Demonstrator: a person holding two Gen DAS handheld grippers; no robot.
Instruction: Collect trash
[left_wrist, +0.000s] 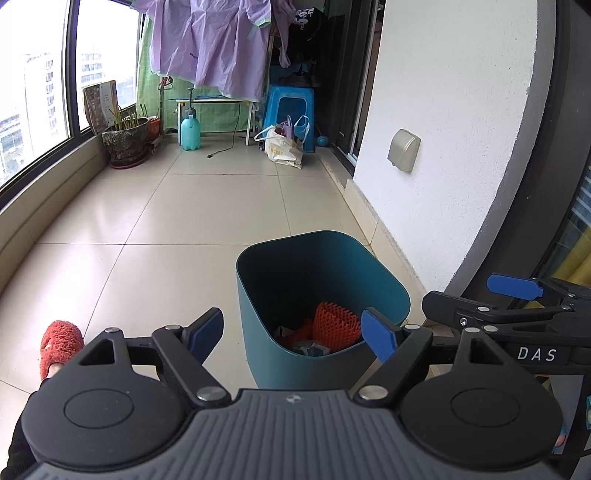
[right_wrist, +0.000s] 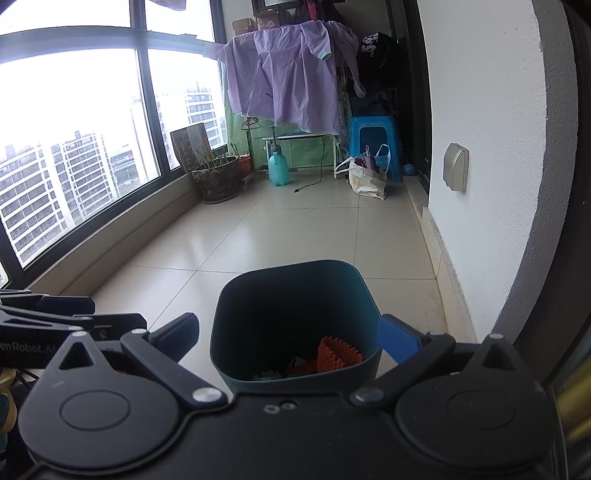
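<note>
While both my hand-held grippers, left (left_wrist: 291, 334) and right (right_wrist: 288, 339), hang open and empty above the bin (left_wrist: 369, 266), a careless swing could tip it and spill the trash (left_wrist: 336, 323).

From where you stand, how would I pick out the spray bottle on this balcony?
Look to the far end, where a purple sheet hangs over a white bench. The spray bottle stands on the floor at the bench's left leg, right of the big flowerpot. It is the only pale turquoise thing there, with a pump handle on top.

"das" on the right gripper (left_wrist: 517, 295); "enrobot.a" on the left gripper (right_wrist: 66, 314).
</note>
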